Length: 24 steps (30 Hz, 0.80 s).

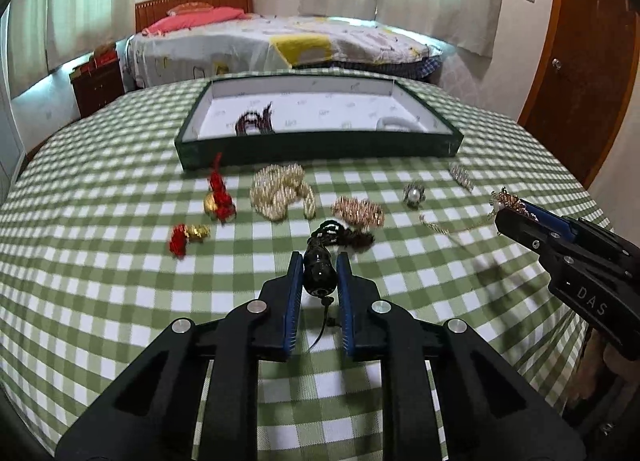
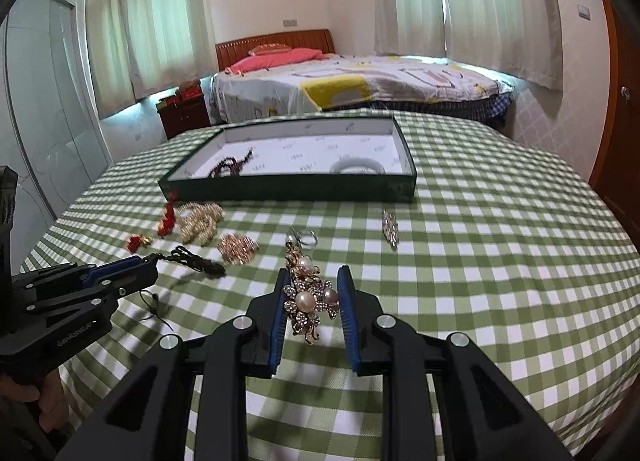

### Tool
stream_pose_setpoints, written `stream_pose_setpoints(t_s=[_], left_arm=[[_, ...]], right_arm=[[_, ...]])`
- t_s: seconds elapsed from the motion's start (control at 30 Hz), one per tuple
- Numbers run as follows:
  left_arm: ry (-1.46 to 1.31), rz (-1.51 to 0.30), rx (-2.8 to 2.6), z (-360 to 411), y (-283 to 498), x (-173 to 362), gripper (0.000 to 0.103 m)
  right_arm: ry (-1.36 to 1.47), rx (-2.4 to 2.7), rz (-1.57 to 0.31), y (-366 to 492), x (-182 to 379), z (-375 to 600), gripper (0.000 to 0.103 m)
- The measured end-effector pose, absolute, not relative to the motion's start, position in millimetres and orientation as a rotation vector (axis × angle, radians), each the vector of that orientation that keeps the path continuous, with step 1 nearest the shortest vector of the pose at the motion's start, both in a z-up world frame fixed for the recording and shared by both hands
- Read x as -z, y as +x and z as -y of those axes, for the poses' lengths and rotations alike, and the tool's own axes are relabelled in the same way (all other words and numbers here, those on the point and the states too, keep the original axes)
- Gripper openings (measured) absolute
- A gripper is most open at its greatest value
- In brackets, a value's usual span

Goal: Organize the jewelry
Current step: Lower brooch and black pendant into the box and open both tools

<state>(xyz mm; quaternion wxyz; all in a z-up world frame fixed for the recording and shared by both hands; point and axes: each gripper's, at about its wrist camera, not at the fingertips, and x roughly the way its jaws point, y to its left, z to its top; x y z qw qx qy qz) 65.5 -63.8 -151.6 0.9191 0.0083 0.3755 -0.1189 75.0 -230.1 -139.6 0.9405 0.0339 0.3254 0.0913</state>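
While the left hand-held gripper point(image 1: 319, 273) pinches a black pendant point(image 1: 318, 269), the right hand-held gripper point(image 2: 311, 297) clamps a pearl brooch point(image 2: 310, 297).

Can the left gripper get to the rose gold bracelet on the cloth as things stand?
Probably not yet. The left gripper is shut on the black bead pendant, so its jaws are occupied. The rose gold bracelet lies just ahead on the checked tablecloth, beyond the pendant's cord; otherwise nothing blocks it.

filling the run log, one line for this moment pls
left gripper: shut on black bead pendant | right gripper: shut on pearl brooch | tray: dark beads, white bangle inside | rest: on tablecloth
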Motion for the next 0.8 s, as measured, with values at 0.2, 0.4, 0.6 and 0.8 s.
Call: stream_pose_setpoints(t_s=[0.2, 0.4, 0.6, 0.8], left_arm=[[-0.005, -0.725, 0.239, 58.1, 71.7, 132.9, 0.017], [-0.037, -0.692, 0.237, 51.9, 82.4, 115.3, 0.017], [-0.046, -0.659, 0.252, 53.1, 98.3, 95.6, 0.017], [-0.044, -0.611, 0.27, 59.7, 121.1, 74.0, 0.017]], right_arm=[[0.079, -0.196, -0.628, 78.2, 123.7, 230.1, 0.025], [0.109, -0.208, -0.586, 85.3, 101.8, 232.3, 0.025], [0.107, -0.223, -0.54, 100.2, 79.4, 228.1, 0.025], [0.09, -0.248, -0.491, 126.4, 58.6, 220.1, 0.025]])
